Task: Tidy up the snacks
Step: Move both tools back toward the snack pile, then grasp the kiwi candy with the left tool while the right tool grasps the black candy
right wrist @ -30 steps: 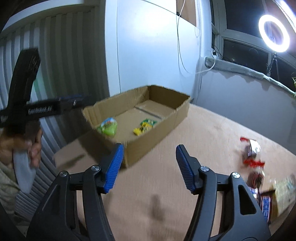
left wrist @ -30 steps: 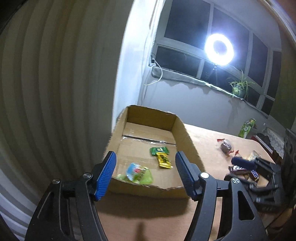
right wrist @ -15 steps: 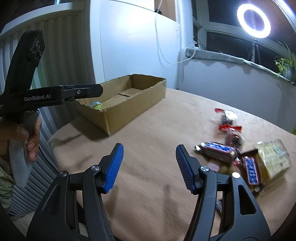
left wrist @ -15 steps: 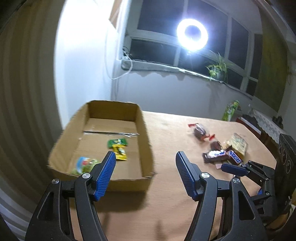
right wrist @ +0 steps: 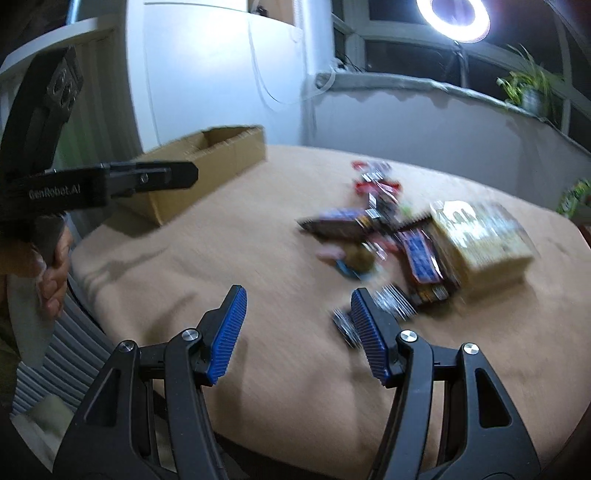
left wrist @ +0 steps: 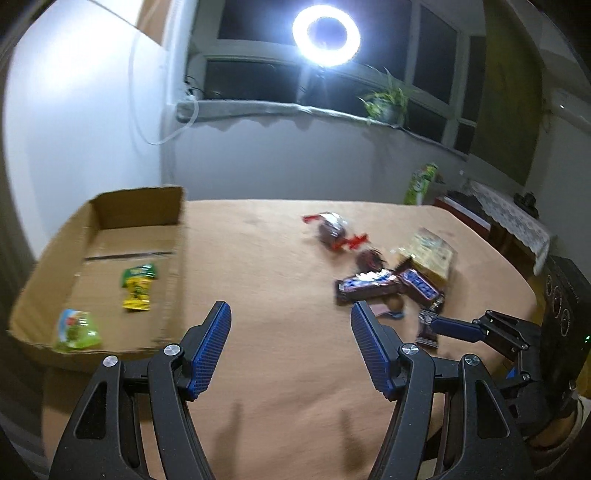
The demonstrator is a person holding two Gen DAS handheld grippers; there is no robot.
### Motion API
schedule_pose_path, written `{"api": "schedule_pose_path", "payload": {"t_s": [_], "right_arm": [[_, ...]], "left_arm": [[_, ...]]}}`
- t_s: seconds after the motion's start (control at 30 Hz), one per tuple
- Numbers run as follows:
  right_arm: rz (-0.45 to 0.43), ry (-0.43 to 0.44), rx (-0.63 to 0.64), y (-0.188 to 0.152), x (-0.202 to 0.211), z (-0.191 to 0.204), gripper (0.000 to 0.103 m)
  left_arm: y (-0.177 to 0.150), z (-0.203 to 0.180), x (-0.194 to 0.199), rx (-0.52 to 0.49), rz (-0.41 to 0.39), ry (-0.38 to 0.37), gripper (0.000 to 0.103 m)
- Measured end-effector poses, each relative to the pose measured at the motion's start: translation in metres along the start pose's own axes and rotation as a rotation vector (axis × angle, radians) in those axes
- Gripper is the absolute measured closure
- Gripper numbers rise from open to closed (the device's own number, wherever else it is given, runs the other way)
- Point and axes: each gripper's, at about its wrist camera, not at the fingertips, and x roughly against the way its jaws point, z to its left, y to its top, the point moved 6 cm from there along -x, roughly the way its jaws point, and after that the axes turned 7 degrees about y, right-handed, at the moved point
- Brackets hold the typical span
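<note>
A cardboard box [left wrist: 173,210] sits at the table's left and holds a green-yellow packet [left wrist: 138,286] and a light green pouch [left wrist: 75,330]. A pile of snacks lies at the right: dark chocolate bars [left wrist: 373,286], a red-wrapped sweet [left wrist: 332,230] and a yellow packet [left wrist: 430,253]. My left gripper [left wrist: 290,347] is open and empty over bare table between box and pile. My right gripper [right wrist: 295,332] is open and empty just short of the pile [right wrist: 417,243], next to a dark wrapped bar [right wrist: 391,306]. The box also shows in the right wrist view [right wrist: 218,158].
The table has a tan cloth [left wrist: 280,387]. A ring light [left wrist: 327,35] and a potted plant [left wrist: 386,99] stand at the window behind. A green carton [left wrist: 419,182] stands at the far right. The other hand-held gripper shows in each view.
Both grippers have swung right, away from the box and toward the snack pile. The pile is now close in front of the right gripper. Both stay open.
</note>
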Motion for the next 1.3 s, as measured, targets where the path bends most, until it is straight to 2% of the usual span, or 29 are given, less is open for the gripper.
{"api": "schedule_pose_path", "payload": {"t_s": [0.17, 0.33, 0.7, 0.73, 0.9, 1.23, 1.3], "right_arm": [[0.027, -0.015, -0.064, -0.016, 0.004, -0.020, 0.041], [0.027, -0.008, -0.068, -0.015, 0.002, -0.026, 0.041], [0.021, 0.003, -0.073, -0.002, -0.016, -0.039, 0.042], [0.023, -0.002, -0.068, -0.001, -0.017, -0.039, 0.043], [0.018, -0.041, -0.071, -0.002, -0.013, -0.050, 0.077], [-0.021, -0.024, -0.101, -0.019, 0.013, -0.071, 0.077], [-0.032, -0.017, -0.117, -0.022, 0.018, -0.079, 0.077]], "left_arm": [[-0.005, -0.028, -0.016, -0.038, 0.039, -0.054, 0.036], [-0.012, -0.055, -0.027, -0.078, 0.076, -0.108, 0.036], [-0.016, -0.061, -0.034, -0.078, 0.102, -0.106, 0.036], [-0.016, -0.062, -0.035, -0.079, 0.104, -0.107, 0.036], [-0.017, -0.073, -0.043, -0.091, 0.121, -0.130, 0.036], [-0.016, -0.121, -0.063, -0.135, 0.137, -0.178, 0.036], [-0.015, -0.130, -0.067, -0.152, 0.147, -0.188, 0.043]]}}
